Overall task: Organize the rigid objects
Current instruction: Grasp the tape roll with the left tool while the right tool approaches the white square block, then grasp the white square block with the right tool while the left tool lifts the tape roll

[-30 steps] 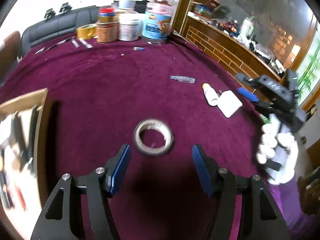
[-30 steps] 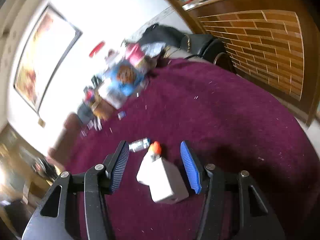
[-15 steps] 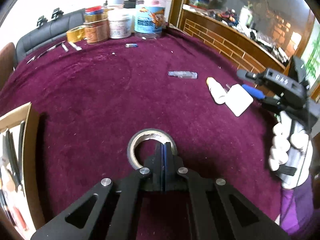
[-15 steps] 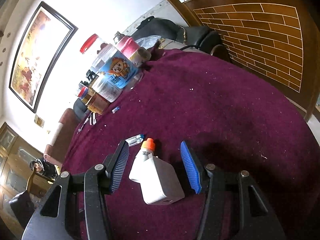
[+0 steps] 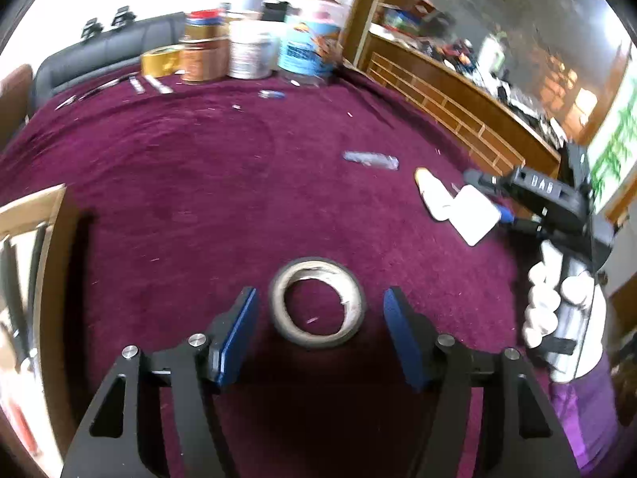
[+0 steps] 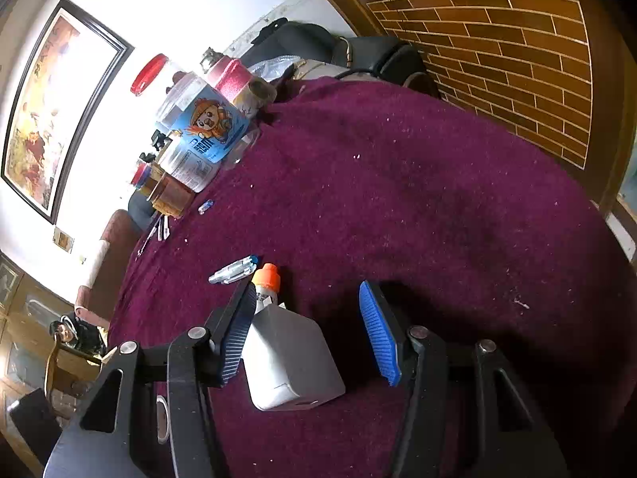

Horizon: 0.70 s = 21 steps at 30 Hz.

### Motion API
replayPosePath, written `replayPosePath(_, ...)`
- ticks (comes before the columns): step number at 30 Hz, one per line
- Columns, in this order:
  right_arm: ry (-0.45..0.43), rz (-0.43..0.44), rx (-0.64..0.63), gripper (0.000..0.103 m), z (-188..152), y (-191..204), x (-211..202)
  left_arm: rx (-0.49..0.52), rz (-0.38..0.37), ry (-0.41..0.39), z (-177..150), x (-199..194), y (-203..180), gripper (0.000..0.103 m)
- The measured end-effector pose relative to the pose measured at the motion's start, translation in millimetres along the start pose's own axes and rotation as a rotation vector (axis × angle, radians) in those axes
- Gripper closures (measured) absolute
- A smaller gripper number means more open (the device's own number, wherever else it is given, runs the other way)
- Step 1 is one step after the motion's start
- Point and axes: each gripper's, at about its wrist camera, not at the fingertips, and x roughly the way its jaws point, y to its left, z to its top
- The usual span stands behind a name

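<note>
Jars (image 5: 254, 51) with red lids crowd the far edge of the plush maroon tablecloth (image 5: 199, 183); contents unclear. The left gripper (image 5: 318, 334) is opening, its blue pads either side of a flat tape ring (image 5: 317, 302) without touching. The right gripper (image 6: 306, 330) stands spread around a white boxy charger (image 6: 290, 362) beside an orange-capped glue bottle (image 6: 266, 285).

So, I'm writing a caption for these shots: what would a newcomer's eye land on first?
First the deep purple tablecloth that fills both views. In the left wrist view a roll of tape lies flat on it between the opening jaws of the left tool, untouched. In the right wrist view a white block and an orange-capped bottle sit inside the right tool, and a big jar with a cartoon label stands at the far edge.
</note>
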Motion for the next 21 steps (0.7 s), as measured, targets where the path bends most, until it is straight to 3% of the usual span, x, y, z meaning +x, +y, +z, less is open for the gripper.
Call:
replayPosePath(1,-0.001,-0.001,0.001,0.049,0,0,0,0.02,0.023,0.002,0,5,-5,0.027)
replayPosePath(3,0.001,0.0,0.0,0.049,0,-1,1,0.079,0.067,0.017,-2,21,-18,0.024)
replayPosePath(5,0.003,-0.002,-0.001,0.046,0,-1,2,0.102,0.114,0.011,-6,28,-23,0.032)
replayPosePath(6,0.005,-0.003,-0.001,0.046,0,-1,3,0.099,0.12,0.009,-5,26,-23,0.05)
replayPosePath(10,0.004,-0.005,-0.006,0.045,0,0,3,-0.004,0.047,0.019,-4,9,-2,0.051)
replayPosePath(15,0.002,-0.01,-0.012,0.045,0,1,3,-0.099,-0.029,-0.035,-15,-39,17,0.051)
replayPosePath(21,0.019,-0.04,-0.106,0.045,-4,22,-7,-0.126,-0.045,-0.128,-31,-108,39,0.051)
